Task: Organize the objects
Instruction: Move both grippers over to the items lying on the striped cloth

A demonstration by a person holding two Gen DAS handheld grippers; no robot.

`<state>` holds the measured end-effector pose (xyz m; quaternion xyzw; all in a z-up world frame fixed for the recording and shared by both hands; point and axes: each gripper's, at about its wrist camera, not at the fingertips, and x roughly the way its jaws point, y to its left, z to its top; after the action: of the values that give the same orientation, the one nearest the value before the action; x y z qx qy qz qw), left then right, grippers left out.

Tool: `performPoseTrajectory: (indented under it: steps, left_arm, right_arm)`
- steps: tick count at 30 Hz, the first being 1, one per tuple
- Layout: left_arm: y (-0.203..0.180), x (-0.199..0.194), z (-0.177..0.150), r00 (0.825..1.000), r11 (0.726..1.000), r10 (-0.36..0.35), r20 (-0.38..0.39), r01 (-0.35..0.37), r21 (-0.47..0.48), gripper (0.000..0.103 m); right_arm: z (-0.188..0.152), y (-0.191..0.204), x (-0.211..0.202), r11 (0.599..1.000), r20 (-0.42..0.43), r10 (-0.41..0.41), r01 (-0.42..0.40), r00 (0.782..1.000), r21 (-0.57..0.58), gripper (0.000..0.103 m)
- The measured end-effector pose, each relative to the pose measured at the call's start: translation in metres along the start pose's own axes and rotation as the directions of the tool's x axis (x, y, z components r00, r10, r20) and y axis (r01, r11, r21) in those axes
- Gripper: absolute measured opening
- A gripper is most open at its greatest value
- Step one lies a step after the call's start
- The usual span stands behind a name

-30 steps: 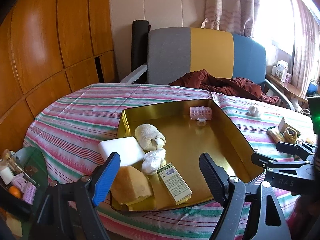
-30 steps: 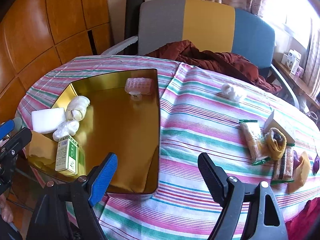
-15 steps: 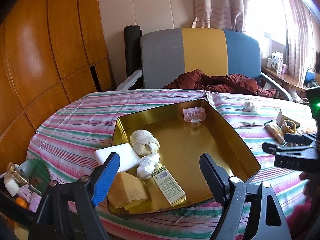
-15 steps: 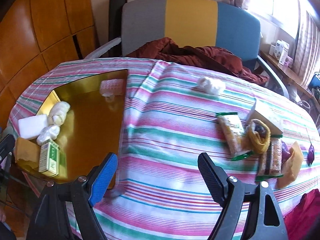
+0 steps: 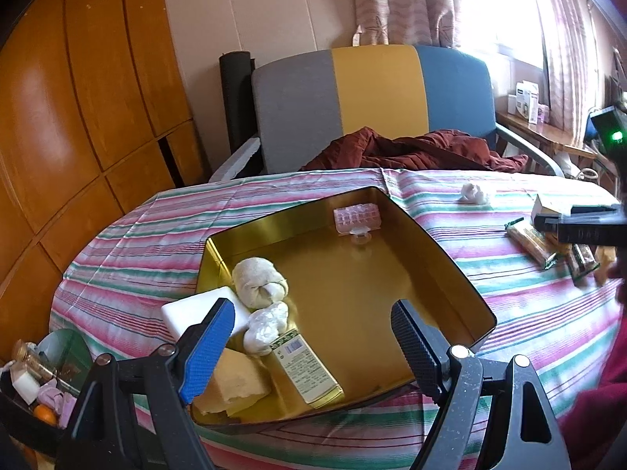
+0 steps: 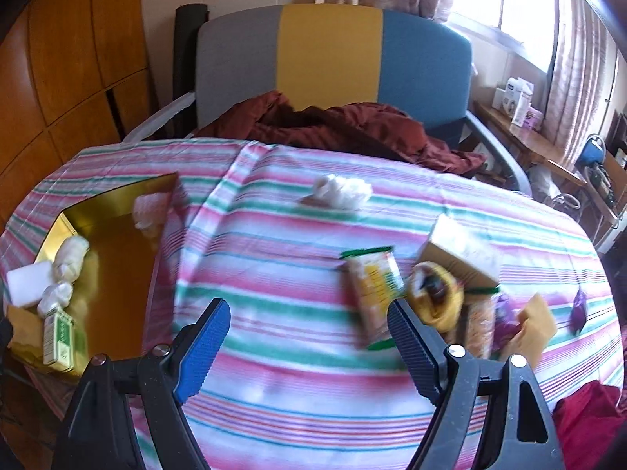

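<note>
A gold tin tray (image 5: 443,270) (image 6: 113,211) lies on the striped tablecloth. It holds a white block (image 5: 196,311), a cream cloth roll (image 5: 256,288), a white wad (image 5: 264,325), a green-labelled box (image 5: 307,368), a yellow sponge (image 5: 231,385) and a clear pill case (image 5: 356,217). My left gripper (image 5: 311,346) hovers open over the tray's near end, nothing between its fingers. My right gripper (image 6: 307,346) is open above bare cloth; just right of it lie snack packets (image 6: 374,290), a yellow roll (image 6: 435,297), a tan box (image 6: 458,252) and a white wad (image 6: 341,192).
A grey, yellow and blue chair (image 5: 368,98) with a dark red cloth (image 5: 415,150) stands behind the table. A side tray of small items (image 5: 35,387) sits at the lower left. Wooden panels line the left wall. A red sleeve (image 6: 588,423) shows at lower right.
The right gripper has swung rightwards from the tray's edge across the cloth towards the snack packets. The left gripper has drifted slightly and rolled; the tray's contents have not moved.
</note>
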<state>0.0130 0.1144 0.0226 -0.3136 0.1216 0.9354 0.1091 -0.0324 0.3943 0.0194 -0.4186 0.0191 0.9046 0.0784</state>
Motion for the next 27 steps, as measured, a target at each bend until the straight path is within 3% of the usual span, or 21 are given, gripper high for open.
performPoseTrajectory:
  steps: [15,21,27]
  left_arm:
    - [-0.041,0.029,0.037,0.99,0.99,-0.134,-0.042,0.136,0.043,0.083]
    - [-0.072,0.059,0.065,0.972,0.975,-0.217,-0.093,0.221,0.035,0.083]
    - [-0.121,0.097,0.103,0.951,0.956,-0.281,-0.132,0.289,0.052,0.083]
  right_arm:
    - [0.025,-0.093,0.028,0.988,0.013,-0.134,0.133,0.991,0.08,0.084]
    - [0.016,-0.114,0.041,0.979,-0.029,-0.127,0.13,0.991,0.156,0.084]
    - [0.018,-0.129,0.03,0.964,-0.003,-0.132,0.129,0.991,0.232,0.084]
